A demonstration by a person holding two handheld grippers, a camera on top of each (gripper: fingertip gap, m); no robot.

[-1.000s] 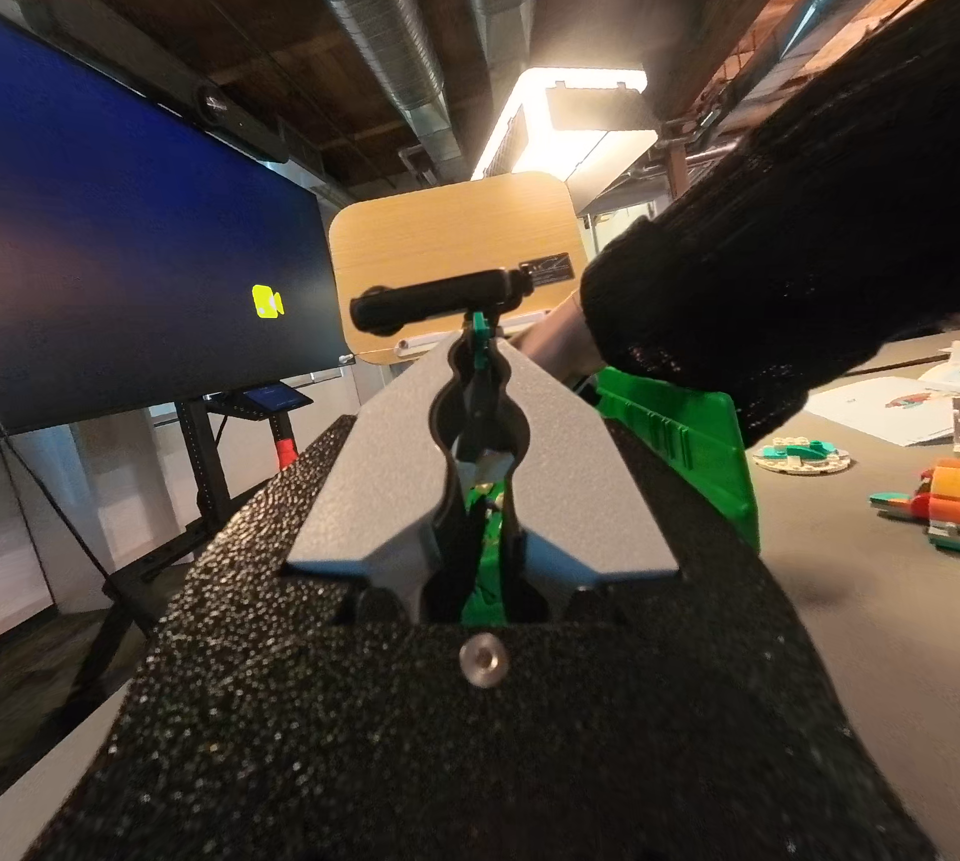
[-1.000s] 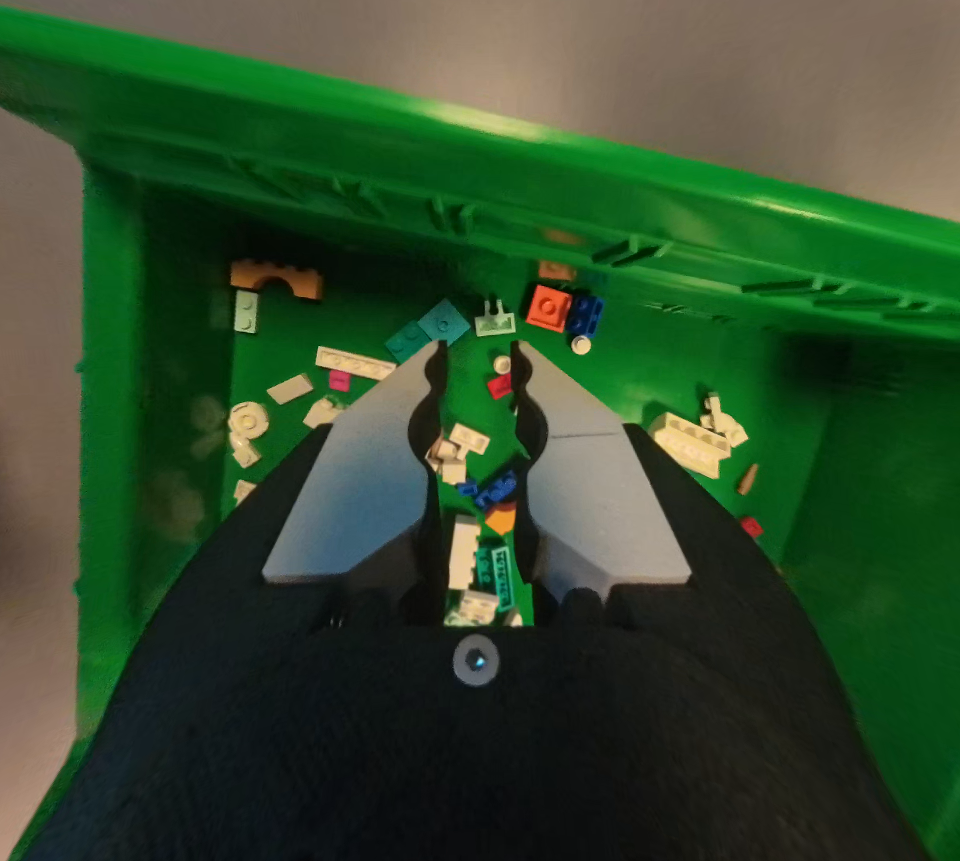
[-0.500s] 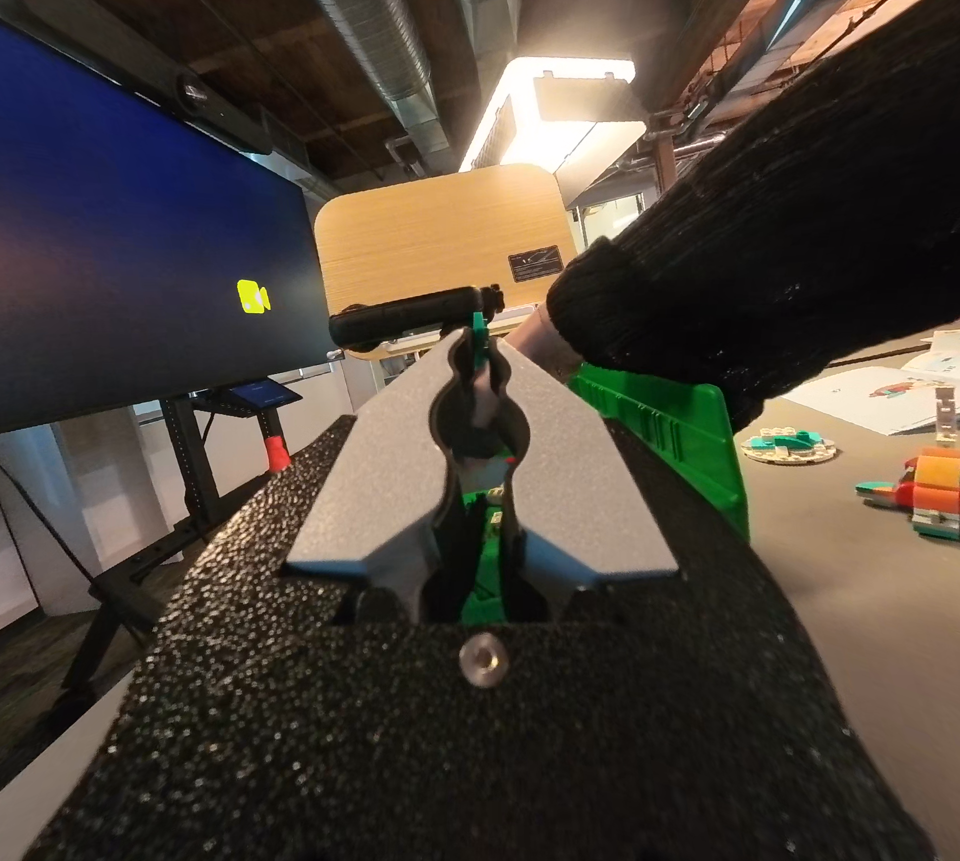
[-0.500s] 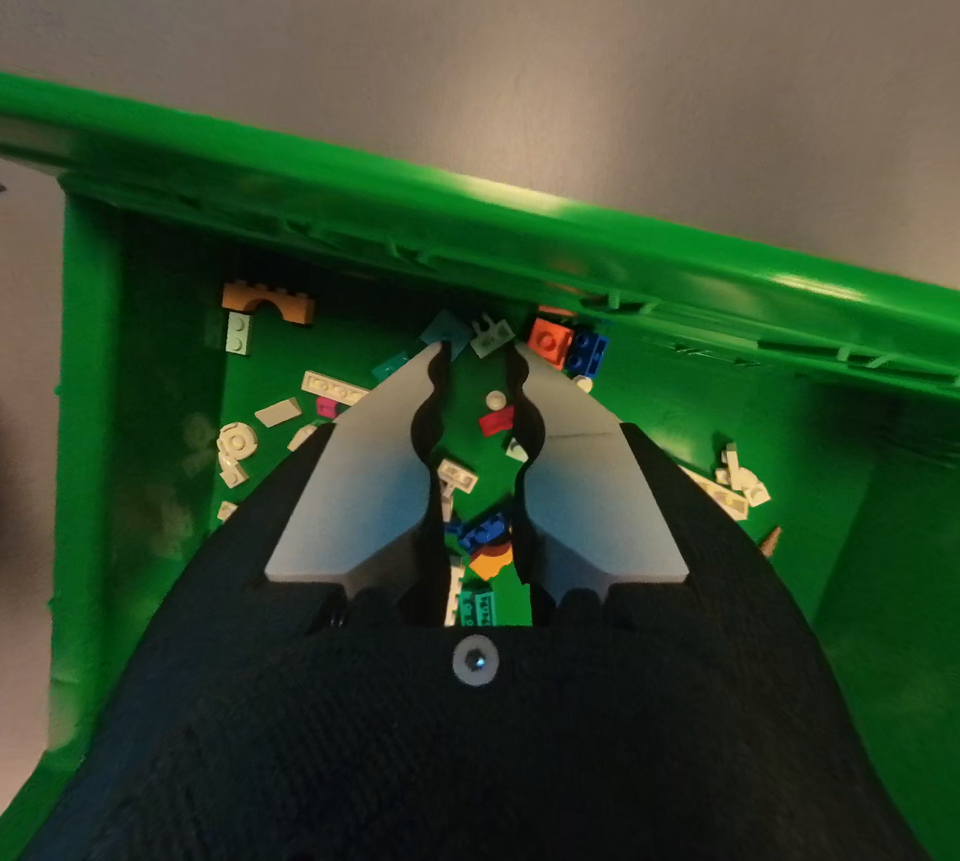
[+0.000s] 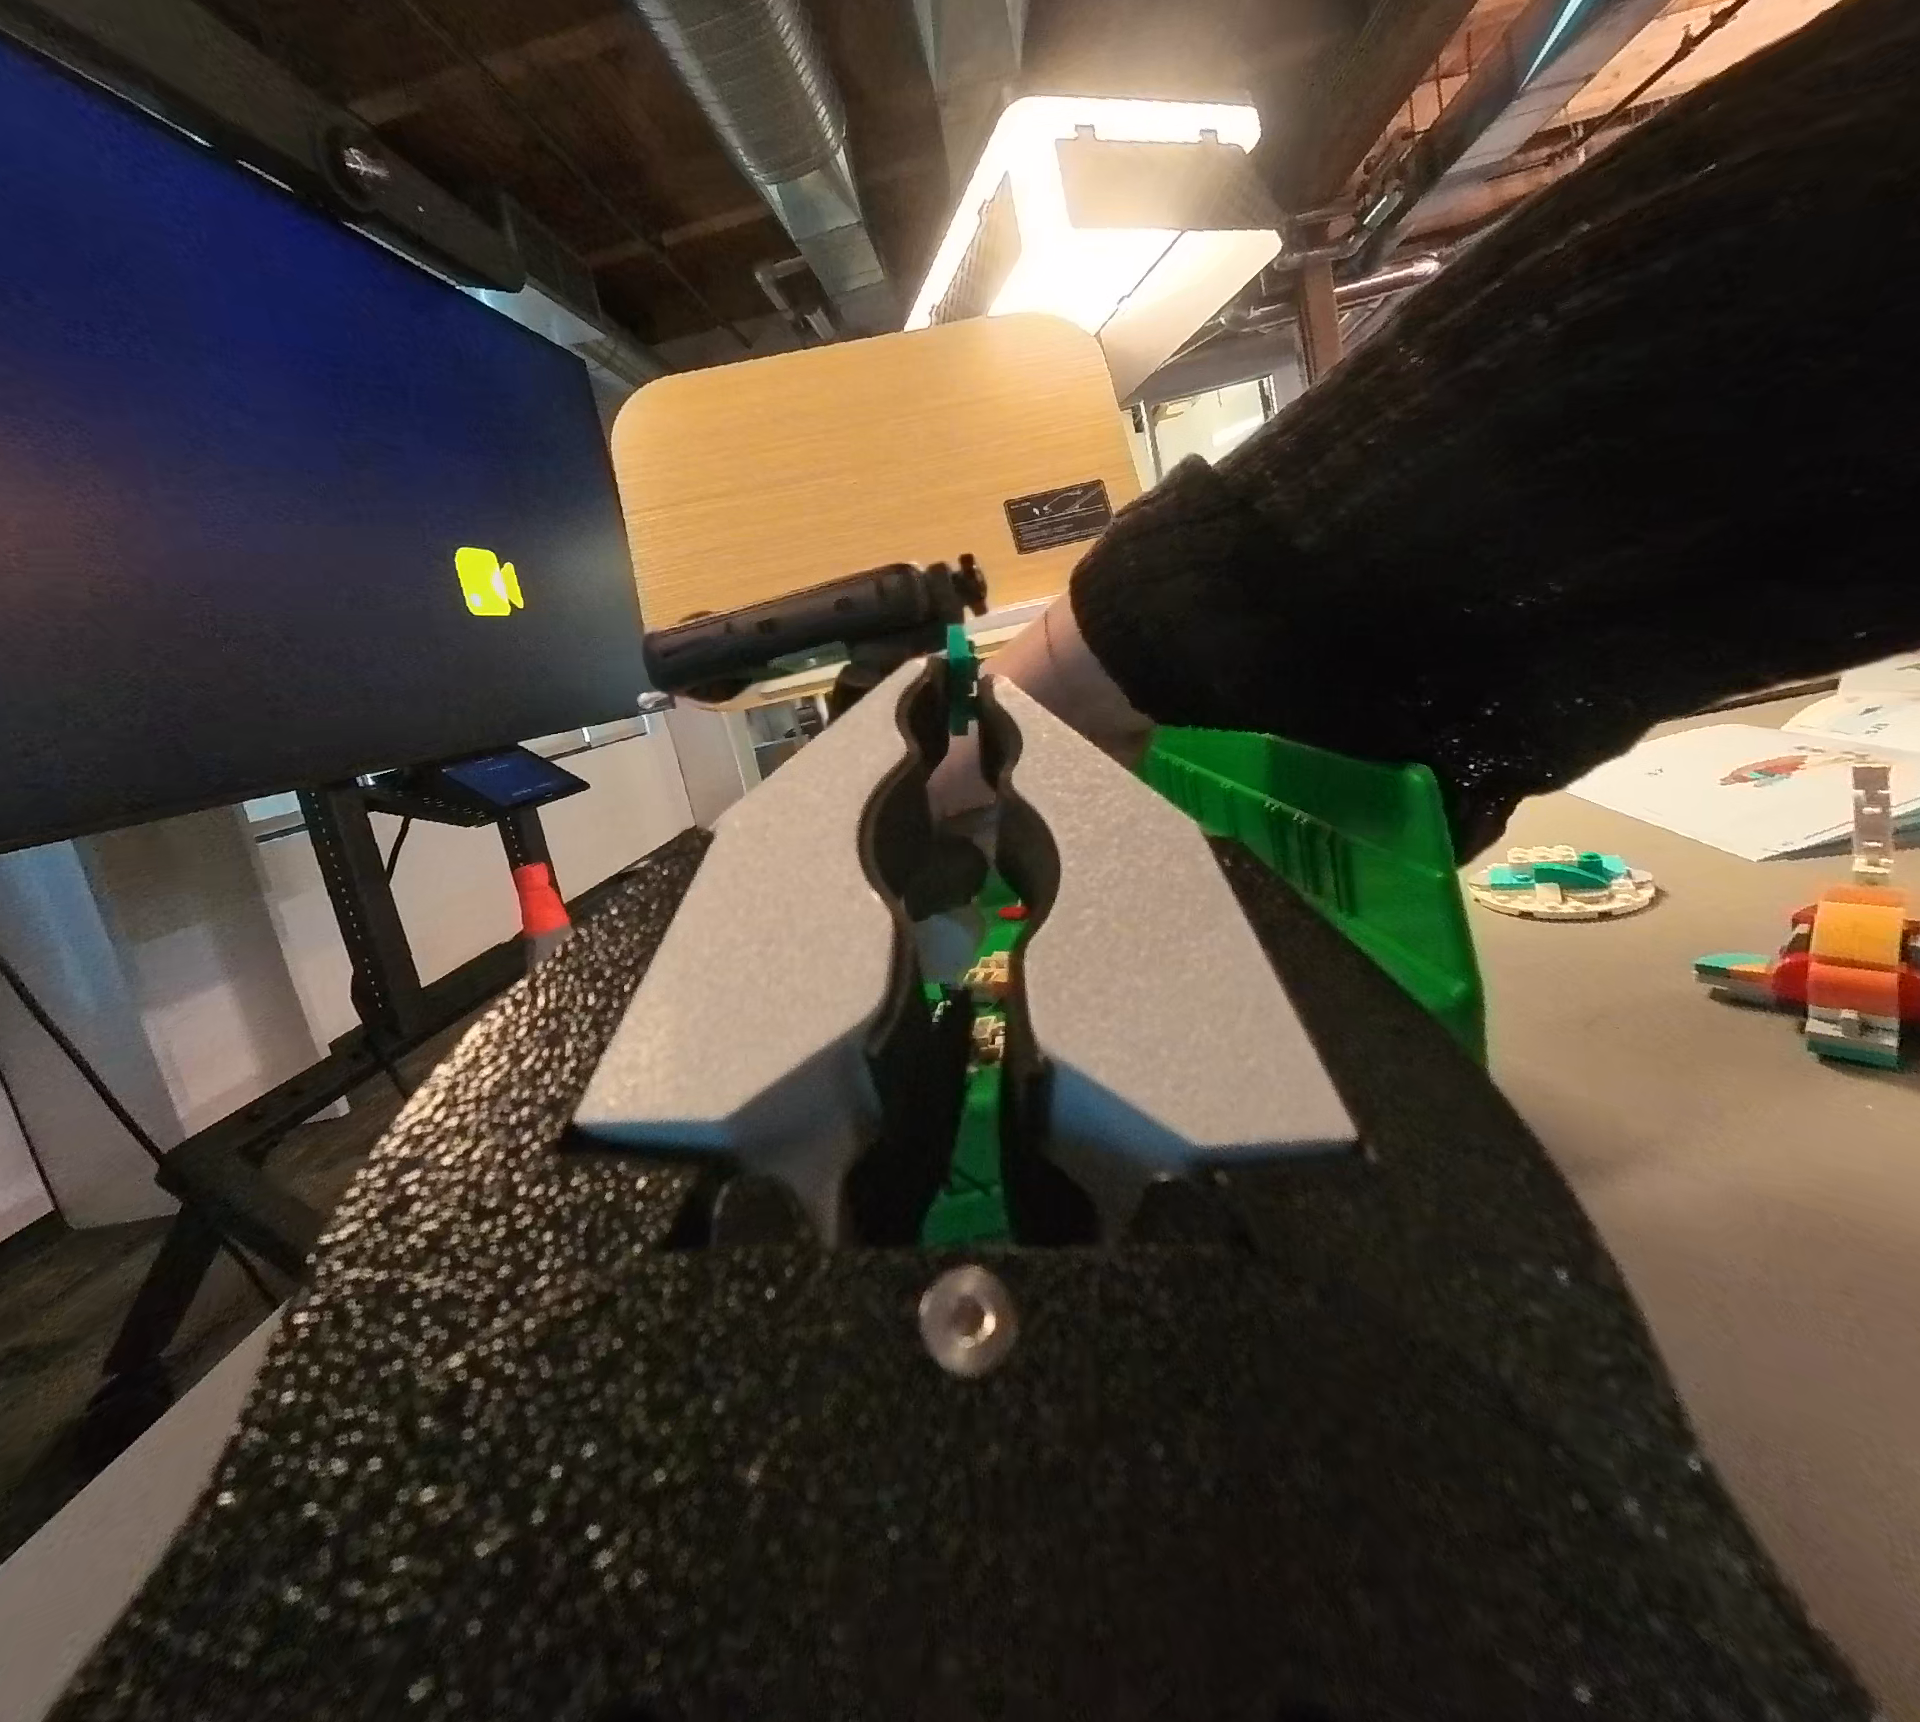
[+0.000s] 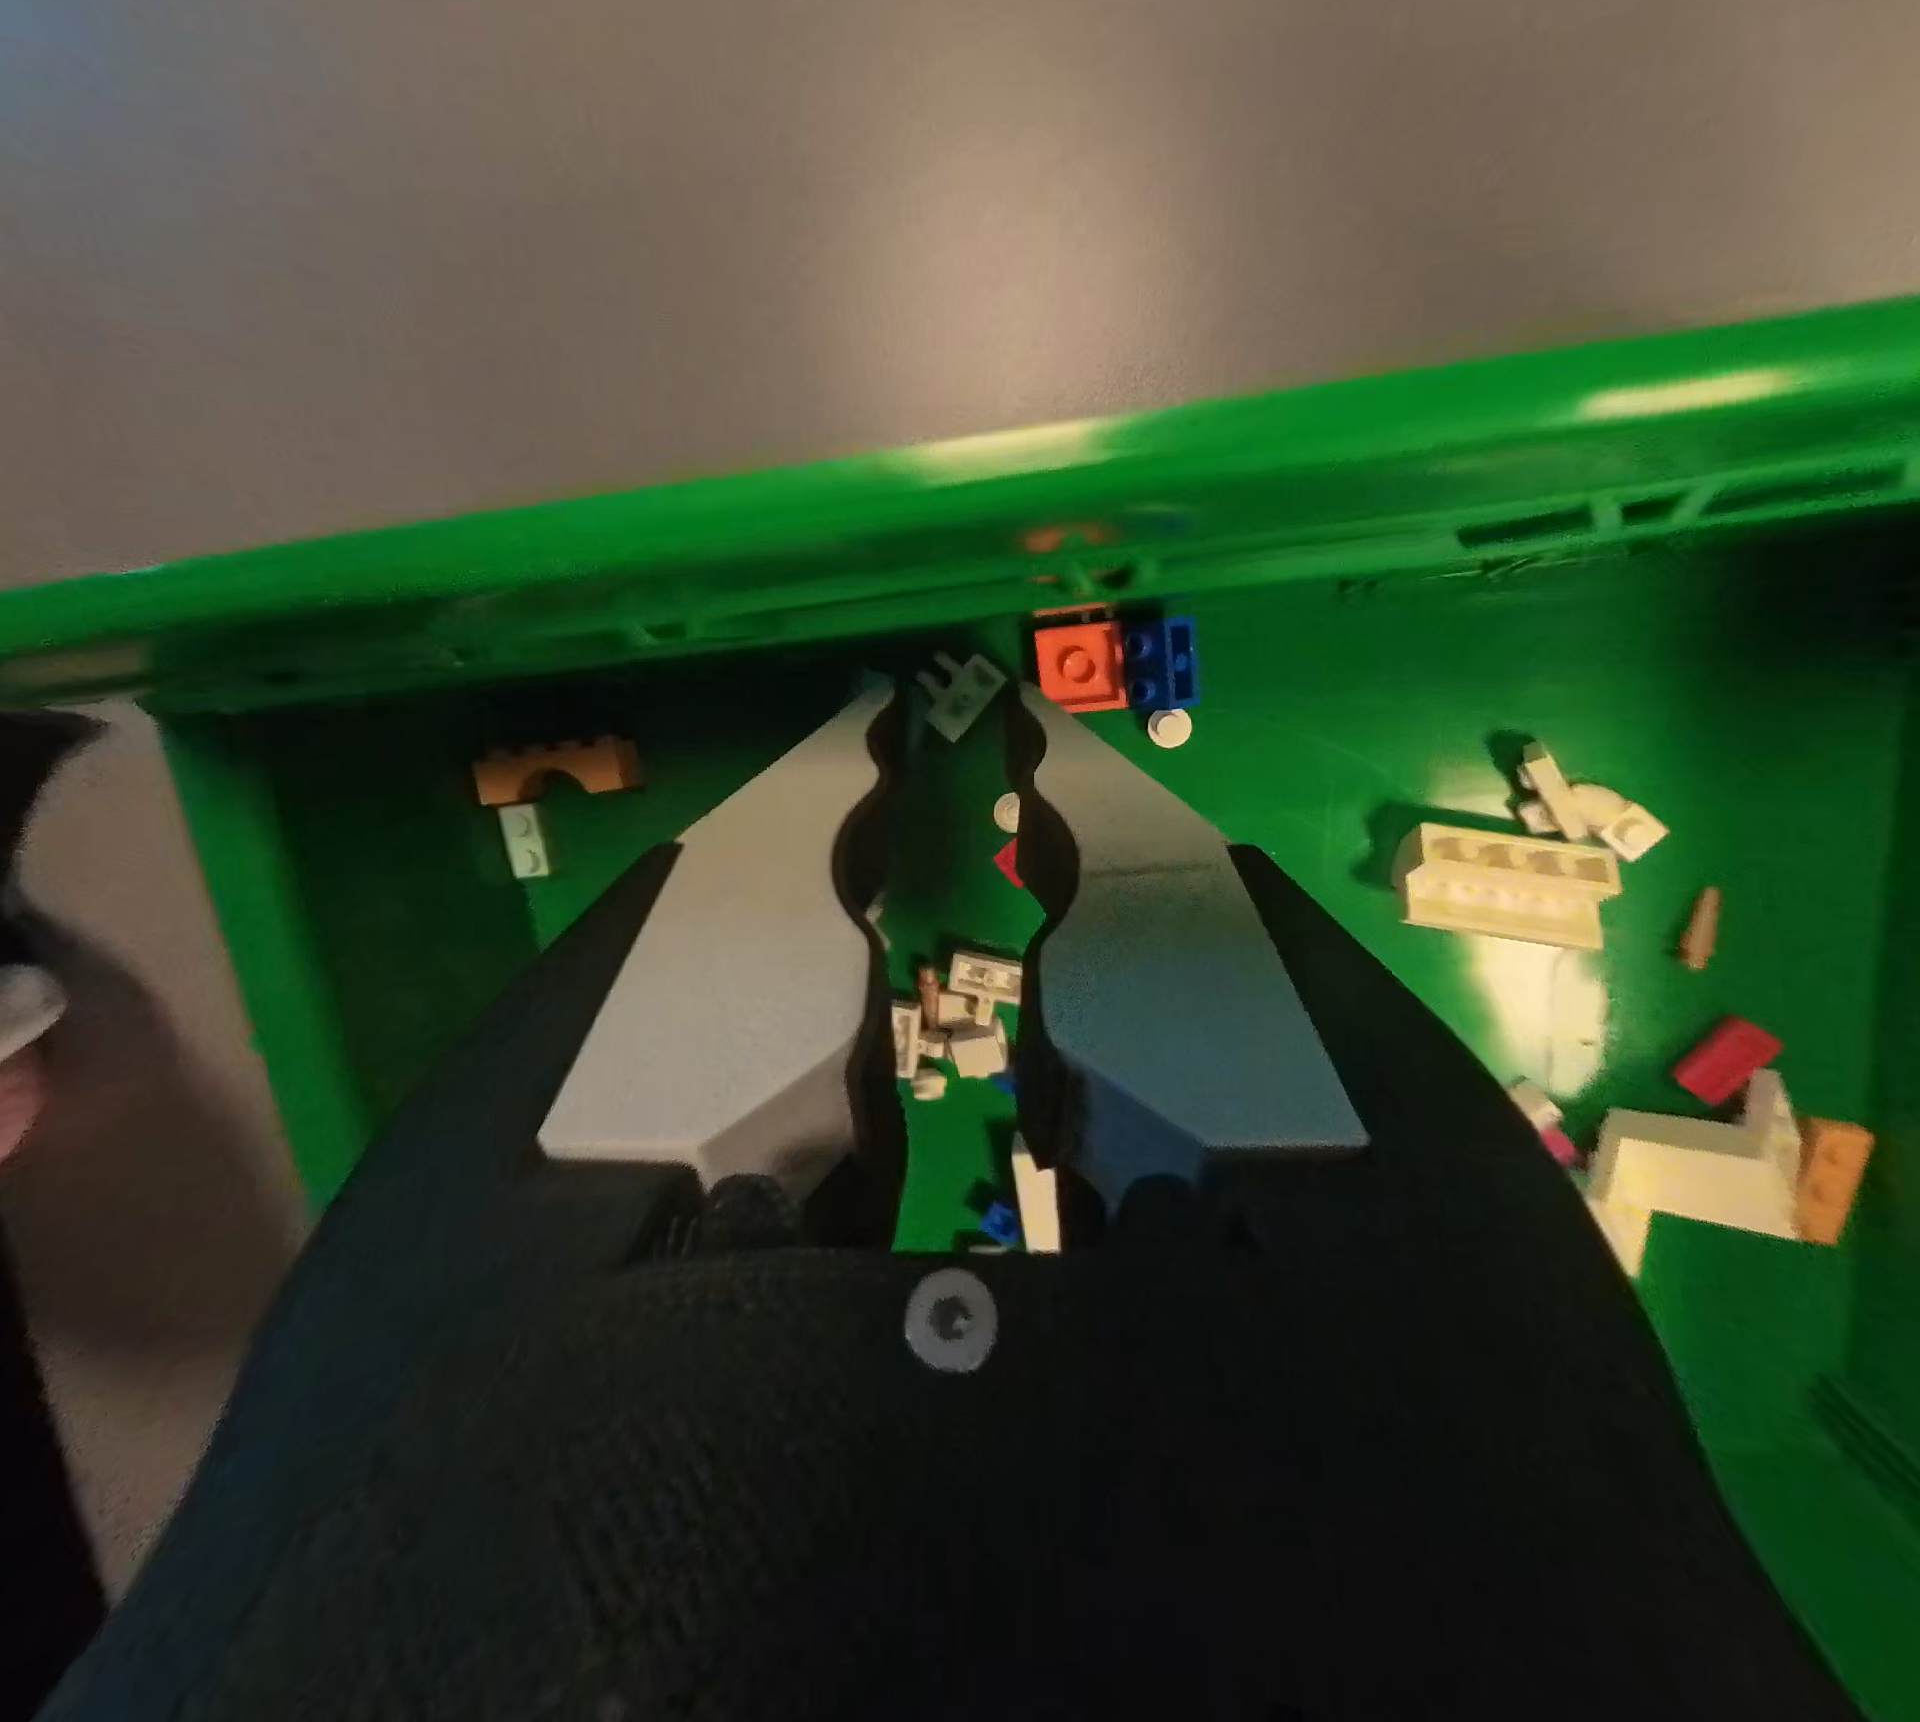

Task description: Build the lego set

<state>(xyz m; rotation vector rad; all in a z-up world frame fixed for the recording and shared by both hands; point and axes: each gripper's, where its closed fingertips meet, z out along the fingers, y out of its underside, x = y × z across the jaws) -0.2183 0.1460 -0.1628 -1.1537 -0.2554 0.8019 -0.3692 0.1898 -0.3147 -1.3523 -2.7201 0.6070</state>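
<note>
A small teal lego piece [image 5: 961, 677] sits pinched at the very tips of the left gripper [image 5: 961, 685], whose jaws are clenched on it; it stands edge-on, raised above the green bin [image 5: 1340, 831] that lies just beyond the fingers. More loose pieces show in the bin through the gap between the jaws.

The right gripper [image 6: 954, 704] points down into that same green bin [image 6: 1039, 509], its jaws parted with a clear gap and nothing gripped. Just at its tips lies a pale grey-green clip piece [image 6: 964, 698], whether touching the fingers cannot be told. Beside it, against the far wall, sit a red brick [image 6: 1081, 664] and a blue brick [image 6: 1164, 662] side by side, with a small white round stud [image 6: 1170, 727] just below them. To the left lie a tan arch brick [image 6: 556, 770] and a pale green plate [image 6: 528, 839]; to the right, cream sloped bricks [image 6: 1501, 883] and a dark red tile [image 6: 1727, 1072].

In the left wrist view a black-sleeved arm [image 5: 1538, 467] reaches across into the bin. On the grey table [image 5: 1662, 1101] to the right rest a round cream-and-teal assembly [image 5: 1558, 883], an orange and red partial build [image 5: 1855, 971], and an open instruction booklet [image 5: 1787, 779]. A large blue screen [image 5: 260, 467] stands to the left.
</note>
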